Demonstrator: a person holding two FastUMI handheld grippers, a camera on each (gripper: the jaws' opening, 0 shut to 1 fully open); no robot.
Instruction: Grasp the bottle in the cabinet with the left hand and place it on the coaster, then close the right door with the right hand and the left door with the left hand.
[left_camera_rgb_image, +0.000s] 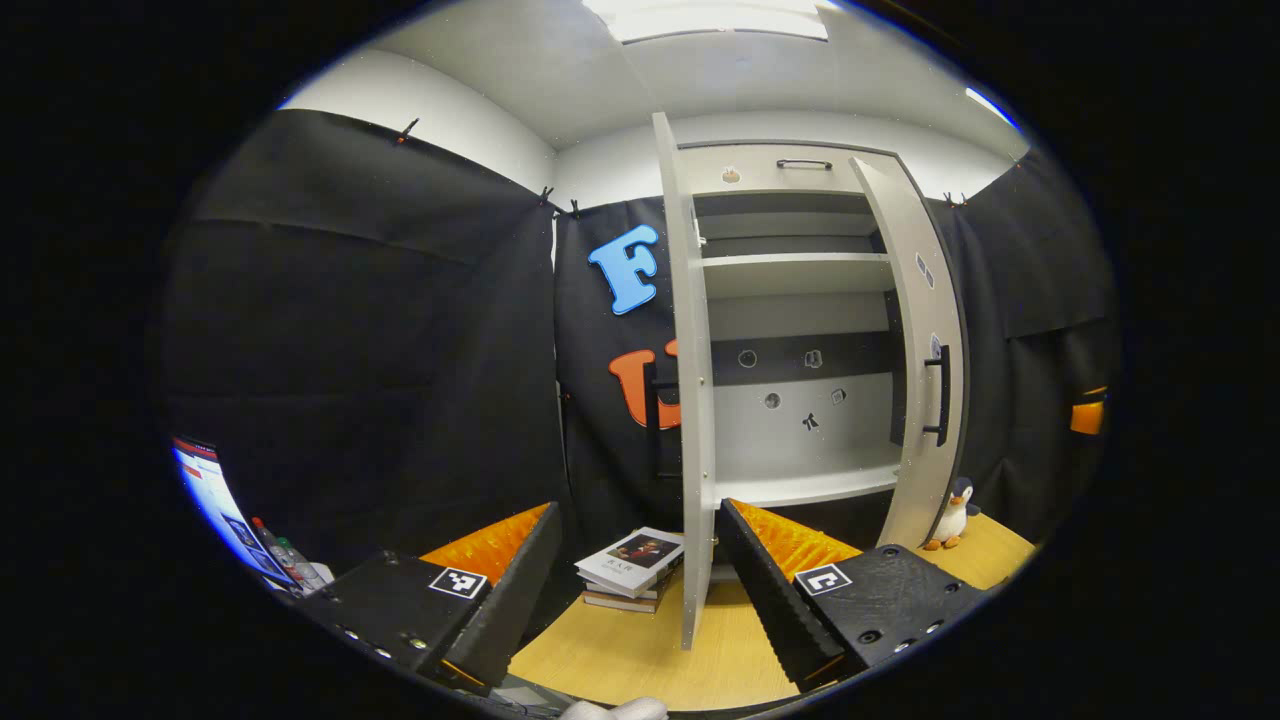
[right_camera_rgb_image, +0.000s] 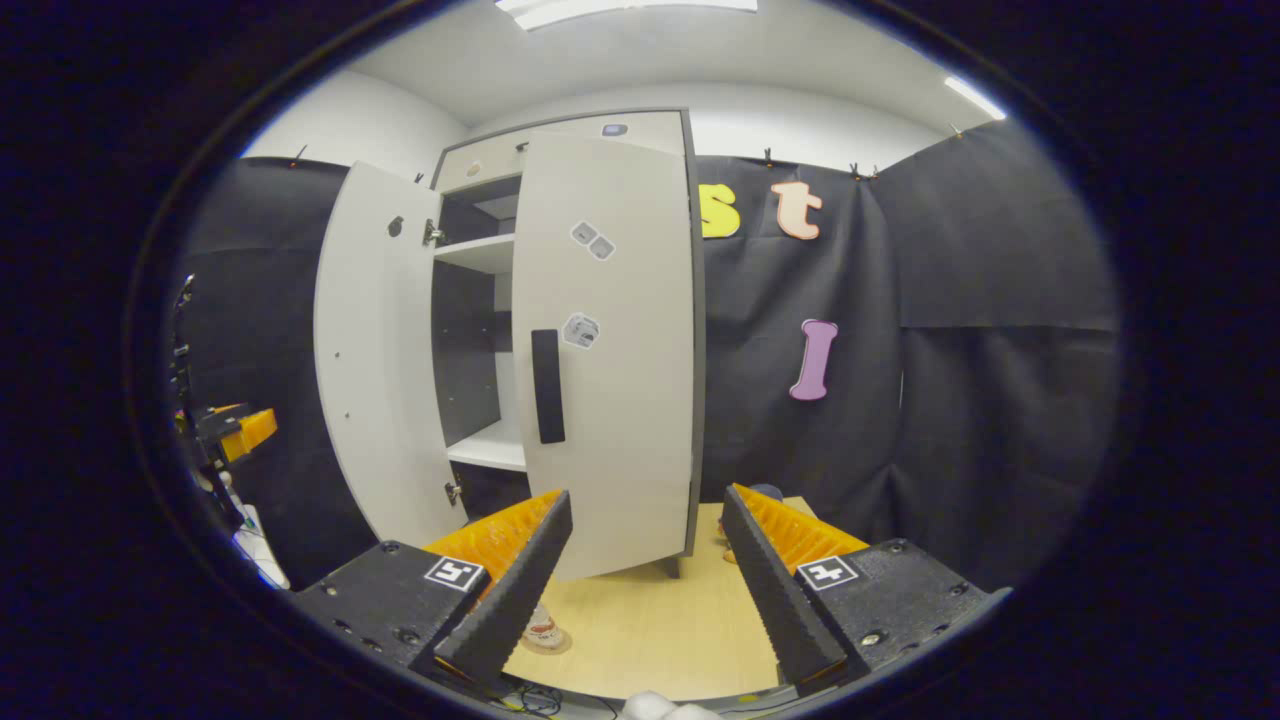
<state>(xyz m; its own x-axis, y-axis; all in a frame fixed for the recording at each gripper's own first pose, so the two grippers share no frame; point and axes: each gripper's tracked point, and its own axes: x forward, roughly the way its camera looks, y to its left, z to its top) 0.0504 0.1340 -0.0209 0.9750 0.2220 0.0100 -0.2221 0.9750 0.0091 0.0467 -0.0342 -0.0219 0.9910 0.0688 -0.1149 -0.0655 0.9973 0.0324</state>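
The white cabinet (left_camera_rgb_image: 800, 330) stands on the wooden table (left_camera_rgb_image: 640, 655), and its shelves hold nothing that I can see. Its left door (left_camera_rgb_image: 690, 400) is swung wide, edge-on to me in the left gripper view. The right door (right_camera_rgb_image: 610, 350), with a black handle (right_camera_rgb_image: 546, 385), stands partly closed. The lower part of a bottle (right_camera_rgb_image: 541, 625) stands on a round coaster (right_camera_rgb_image: 550, 645) in front of the cabinet, half hidden behind a finger. My left gripper (left_camera_rgb_image: 638, 512) is open and faces the left door's edge. My right gripper (right_camera_rgb_image: 645, 498) is open, a little short of the right door.
A stack of books (left_camera_rgb_image: 632, 570) lies left of the cabinet. A toy penguin (left_camera_rgb_image: 955, 515) sits at its right. A lit screen (left_camera_rgb_image: 210, 495) and some small bottles (left_camera_rgb_image: 285, 558) are at the far left. Black cloth walls close in the booth.
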